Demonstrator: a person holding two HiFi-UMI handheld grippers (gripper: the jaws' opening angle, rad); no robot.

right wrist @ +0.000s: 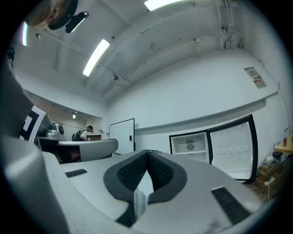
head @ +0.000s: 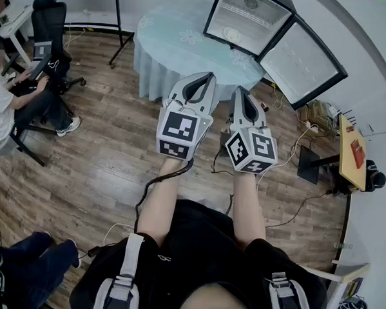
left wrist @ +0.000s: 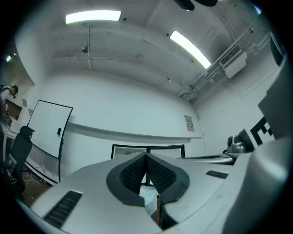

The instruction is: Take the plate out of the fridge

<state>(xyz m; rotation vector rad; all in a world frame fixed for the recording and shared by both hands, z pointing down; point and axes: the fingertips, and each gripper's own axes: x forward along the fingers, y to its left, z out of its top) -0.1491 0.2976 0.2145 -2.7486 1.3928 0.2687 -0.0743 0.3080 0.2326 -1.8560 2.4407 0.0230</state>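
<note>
The left hand-held gripper (head: 200, 81) and right hand-held gripper (head: 242, 95) are side by side, both clenched on nothing. The plate (head: 233, 35) sits in the open fridge (head: 260, 13) ahead, beyond the table (head: 179, 50) and slightly rightward. We judge the right hand-held gripper nearer.

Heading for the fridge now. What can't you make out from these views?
- Plate: head view, too small to tell whether anything lies on it.
- Fridge top: head view, cut off by the picture's upper edge.
- Fridge inside: left gripper view, mostly blocked by the shut left gripper.
- Plate: right gripper view, too small to find.
</note>
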